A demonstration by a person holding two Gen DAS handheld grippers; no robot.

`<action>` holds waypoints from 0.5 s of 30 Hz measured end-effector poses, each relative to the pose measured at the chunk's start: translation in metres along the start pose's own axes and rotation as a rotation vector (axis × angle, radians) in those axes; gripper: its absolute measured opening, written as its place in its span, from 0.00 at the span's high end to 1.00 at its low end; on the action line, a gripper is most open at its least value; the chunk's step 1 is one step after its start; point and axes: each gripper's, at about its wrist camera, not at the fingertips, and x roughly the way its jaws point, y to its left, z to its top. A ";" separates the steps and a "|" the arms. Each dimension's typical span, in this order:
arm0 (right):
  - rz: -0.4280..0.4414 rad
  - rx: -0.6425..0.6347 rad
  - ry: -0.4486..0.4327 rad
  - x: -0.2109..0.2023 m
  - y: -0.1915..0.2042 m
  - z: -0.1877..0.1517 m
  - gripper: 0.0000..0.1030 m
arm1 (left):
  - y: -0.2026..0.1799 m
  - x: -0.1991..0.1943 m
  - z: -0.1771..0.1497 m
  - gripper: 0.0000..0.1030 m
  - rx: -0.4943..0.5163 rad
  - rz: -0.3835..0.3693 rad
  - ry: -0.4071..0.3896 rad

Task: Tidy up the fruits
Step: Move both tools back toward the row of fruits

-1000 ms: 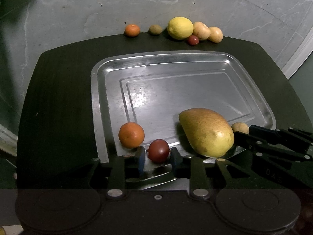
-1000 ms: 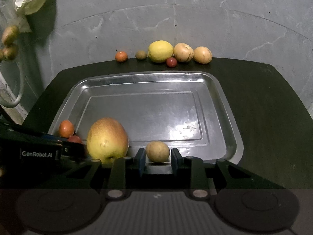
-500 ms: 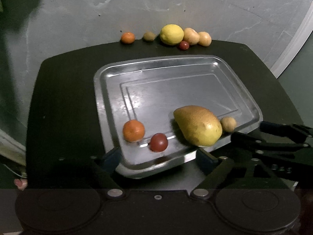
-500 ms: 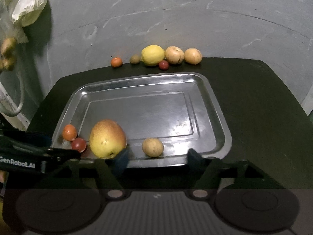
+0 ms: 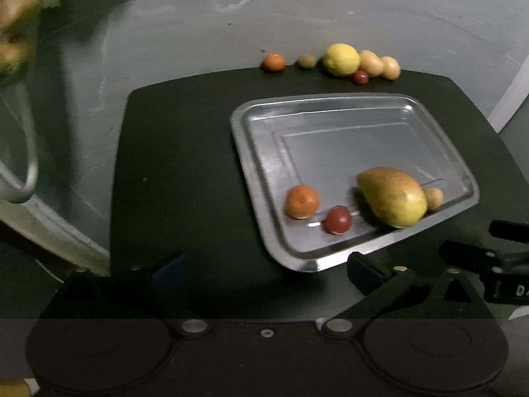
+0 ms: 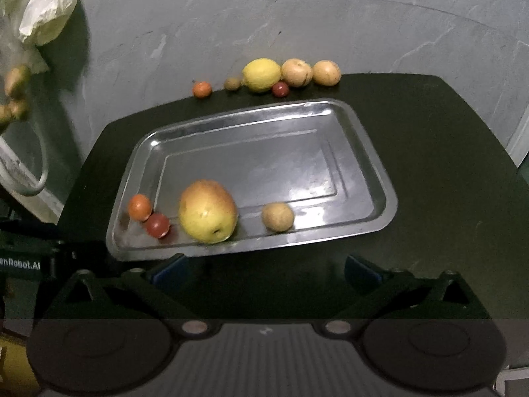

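A metal tray (image 6: 380, 178) (image 5: 258, 172) lies on the dark table. Along its near side sit an orange (image 6: 140, 206) (image 5: 302, 201), a dark red fruit (image 6: 158, 225) (image 5: 337, 220), a big yellow mango (image 6: 207, 211) (image 5: 391, 197) and a small tan fruit (image 6: 277, 216) (image 5: 433, 198). My left gripper (image 5: 266, 269) is open and empty, near the tray's front left corner. My right gripper (image 6: 264, 269) is open and empty, just in front of the tray's near rim.
At the table's far edge by the wall lie a small orange (image 6: 202, 89), a small green fruit (image 6: 232, 83), a lemon (image 6: 261, 74), a red fruit (image 6: 280, 89) and two tan fruits (image 6: 297, 71). A plastic bag (image 6: 43, 16) hangs at the left.
Both grippers opened, letting go of the red fruit and the small tan fruit in the tray, and drew back. The left view has swung left.
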 end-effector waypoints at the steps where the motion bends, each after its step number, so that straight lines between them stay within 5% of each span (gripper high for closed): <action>1: 0.000 -0.006 0.004 0.000 0.003 -0.001 0.00 | 0.003 0.001 0.000 0.01 -0.007 0.006 0.002; 15: -0.030 -0.123 0.050 0.000 0.040 0.007 0.00 | 0.051 0.012 -0.007 0.01 -0.150 0.051 0.014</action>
